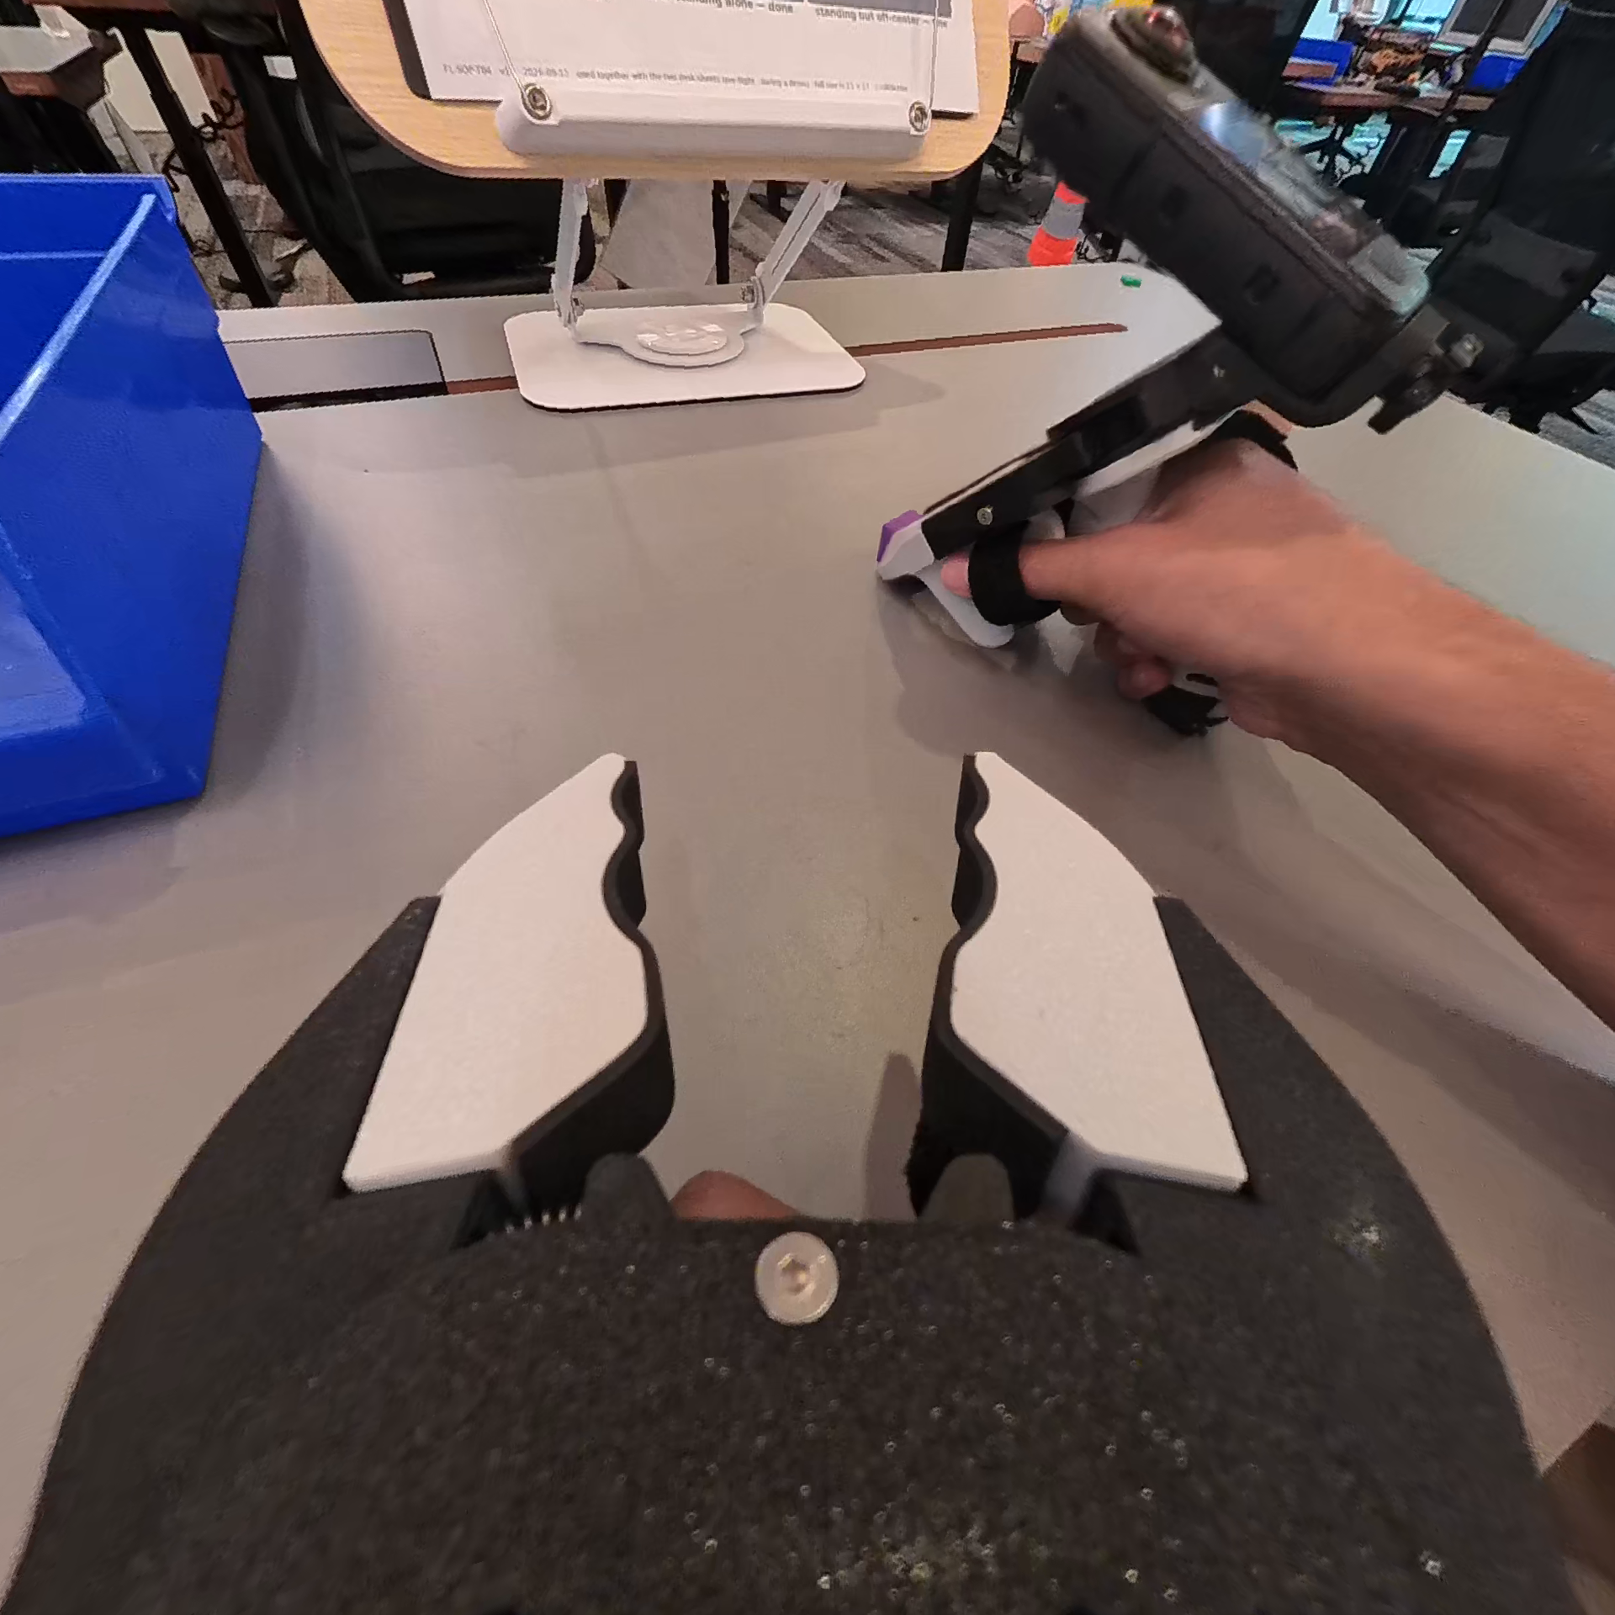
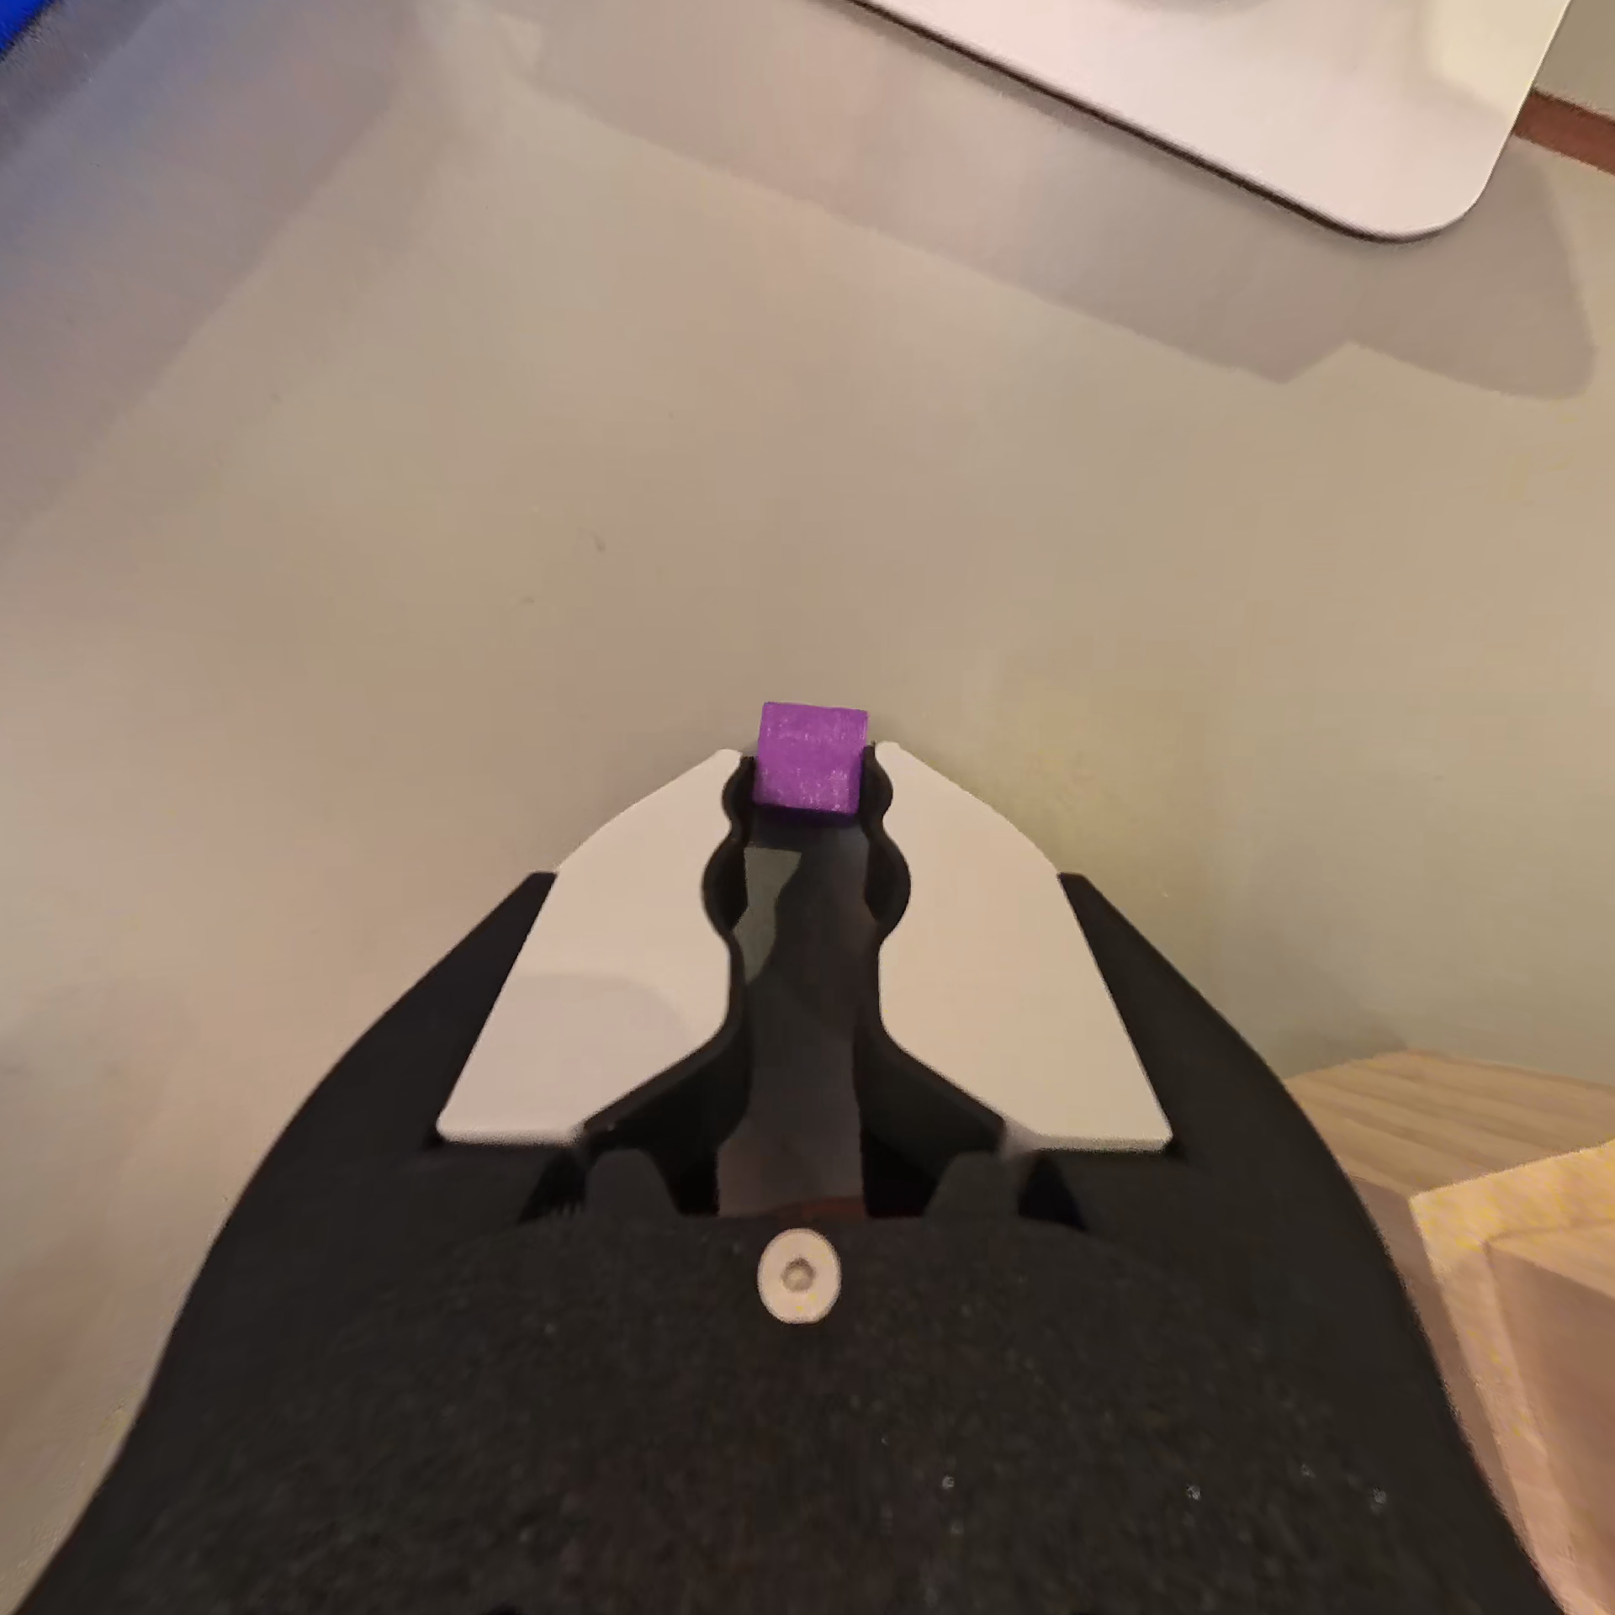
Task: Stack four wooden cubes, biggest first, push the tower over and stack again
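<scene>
**Small purple cube pinched at the tips of the right hand-held gripper**

The purple cube (image 2: 802,758) is the smallest thing in view. It sits between the very ends of the two white fingers (image 2: 638,944) of the right hand-held gripper (image 2: 804,769), and both fingertips press on its sides, so this gripper is closed narrow around it. In the left wrist view the same cube (image 1: 897,538) shows as a small purple spot at the front of the right hand-held gripper (image 1: 904,559), low over the grey counter (image 1: 612,612); whether it touches the surface I cannot tell. A person's hand (image 1: 1223,594) holds this gripper by its handle, with one finger through a black strap.

At the lower right corner of the right wrist view there are pale wooden blocks (image 2: 1486,1267) (only parts of them are visible, cut by the edge), lying on the counter (image 2: 437,524) beside the gripper's body.

The left hand-held gripper (image 1: 797,769) is above a bare part of the counter, well apart from the cube. Its fingers (image 1: 524,961) stand wide apart and nothing is between them.

Farther out, a blue bin (image 1: 105,489) stands at the left side of the counter. At the far edge is a white stand (image 1: 690,358) which carries a wooden board with a printed sheet on it. Its white base plate (image 2: 1223,87) is also seen at the top of the right wrist view.
</scene>
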{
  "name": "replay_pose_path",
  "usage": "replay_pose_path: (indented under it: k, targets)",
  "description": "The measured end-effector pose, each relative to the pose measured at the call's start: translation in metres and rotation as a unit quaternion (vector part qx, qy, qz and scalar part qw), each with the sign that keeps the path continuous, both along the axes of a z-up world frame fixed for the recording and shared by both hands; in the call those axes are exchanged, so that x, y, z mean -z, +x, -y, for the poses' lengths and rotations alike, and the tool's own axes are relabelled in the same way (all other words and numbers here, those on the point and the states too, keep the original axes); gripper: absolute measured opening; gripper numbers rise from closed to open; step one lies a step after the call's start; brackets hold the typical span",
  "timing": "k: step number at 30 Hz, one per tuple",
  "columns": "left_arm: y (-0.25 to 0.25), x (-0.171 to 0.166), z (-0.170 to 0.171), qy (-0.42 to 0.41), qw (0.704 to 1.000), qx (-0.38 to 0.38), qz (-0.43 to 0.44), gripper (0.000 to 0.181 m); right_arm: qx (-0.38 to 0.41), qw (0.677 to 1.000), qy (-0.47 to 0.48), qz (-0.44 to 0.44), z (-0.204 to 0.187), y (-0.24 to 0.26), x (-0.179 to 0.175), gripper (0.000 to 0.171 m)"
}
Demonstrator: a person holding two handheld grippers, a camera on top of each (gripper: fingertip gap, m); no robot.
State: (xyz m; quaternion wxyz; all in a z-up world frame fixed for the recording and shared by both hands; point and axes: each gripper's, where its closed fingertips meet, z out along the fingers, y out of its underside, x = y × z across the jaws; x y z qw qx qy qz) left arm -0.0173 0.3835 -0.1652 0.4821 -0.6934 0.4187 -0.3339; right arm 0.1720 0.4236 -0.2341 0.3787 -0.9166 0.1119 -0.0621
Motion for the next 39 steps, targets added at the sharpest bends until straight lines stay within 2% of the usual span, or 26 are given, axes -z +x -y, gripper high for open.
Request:
replay_pose_path:
  k: [5, 8, 12, 14, 20, 25, 31, 35, 39]
  targets:
    - [0.001, 0.002, 0.0, 0.001, 1.0, -0.001, -0.006, 0.068, -0.027, 0.999, 0.028, 0.034, 0.003, -0.005, -0.019, 0.023]
    - [0.0, 0.001, 0.0, 0.002, 1.0, -0.002, -0.005, 0.068, -0.056, 0.993, 0.072, 0.07, 0.013, -0.017, -0.05, 0.023]
    - [-0.001, 0.0, -0.003, -0.004, 1.0, -0.006, 0.003, 0.067, -0.089, 0.978, 0.129, 0.137, 0.048, -0.042, -0.096, 0.023]
    - [-0.003, -0.002, -0.005, -0.002, 1.0, -0.011, 0.008, 0.066, -0.089, 0.974, 0.142, 0.153, 0.075, -0.052, -0.106, 0.023]
    - [-0.006, -0.002, -0.007, 0.011, 1.0, -0.028, 0.001, 0.066, -0.034, 0.978, 0.16, 0.128, 0.156, -0.051, -0.097, 0.023]
    - [-0.004, 0.0, -0.005, 0.031, 0.999, -0.034, -0.012, 0.066, 0.008, 0.983, 0.153, 0.102, 0.195, -0.034, -0.076, 0.023]
    - [-0.004, 0.001, -0.005, 0.035, 0.999, -0.034, -0.018, 0.067, 0.005, 0.984, 0.145, 0.103, 0.202, -0.017, -0.077, 0.023]
    - [-0.004, 0.001, -0.005, 0.034, 0.999, -0.034, -0.018, 0.068, -0.028, 0.983, 0.123, 0.134, 0.184, 0.023, -0.112, 0.023]
    - [-0.002, 0.004, -0.005, 0.029, 0.999, -0.033, -0.027, 0.068, -0.087, 0.987, 0.078, 0.107, 0.149, 0.065, -0.14, 0.023]
